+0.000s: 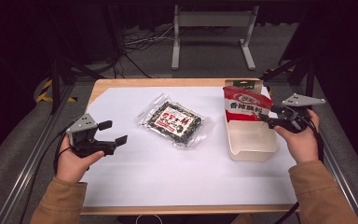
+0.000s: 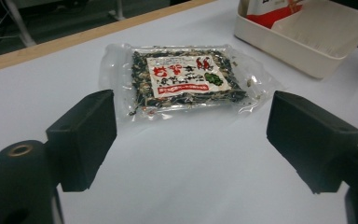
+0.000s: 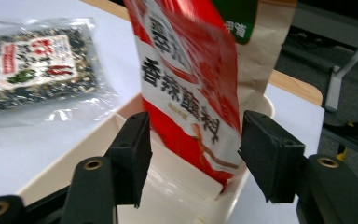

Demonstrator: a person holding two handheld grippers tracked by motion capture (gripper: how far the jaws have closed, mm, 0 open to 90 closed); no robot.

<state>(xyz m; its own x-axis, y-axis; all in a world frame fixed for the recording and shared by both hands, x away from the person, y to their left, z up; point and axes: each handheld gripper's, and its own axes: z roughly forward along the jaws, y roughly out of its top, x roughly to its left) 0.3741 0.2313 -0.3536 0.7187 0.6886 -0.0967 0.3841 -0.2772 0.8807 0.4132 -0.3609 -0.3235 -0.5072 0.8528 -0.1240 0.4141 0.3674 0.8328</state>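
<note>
— Two packets, one packed so far? The red foil snack pouch (image 1: pixel 246 103) stands upright at the far end of the cream plastic bin (image 1: pixel 253 148), leaning on its wall.

— Yes. The right gripper (image 1: pixel 274 117) has its fingers (image 3: pixel 131 154) spread wide either side of the pouch, pads off it, so that one looks released. The clear packet of dark dried mix (image 1: pixel 175 121) lies flat mid-desk (image 1: pixel 168 177), well apart from the bin, yet to go in.

— And the left gripper (image 1: pixel 113 132)?

— Fingers wide, nothing between them, aimed at that packet. Its own view shows the packet's label (image 2: pixel 182 76) close; the right gripper view shows the pouch clear of the pads, which the high view cannot settle.
</note>
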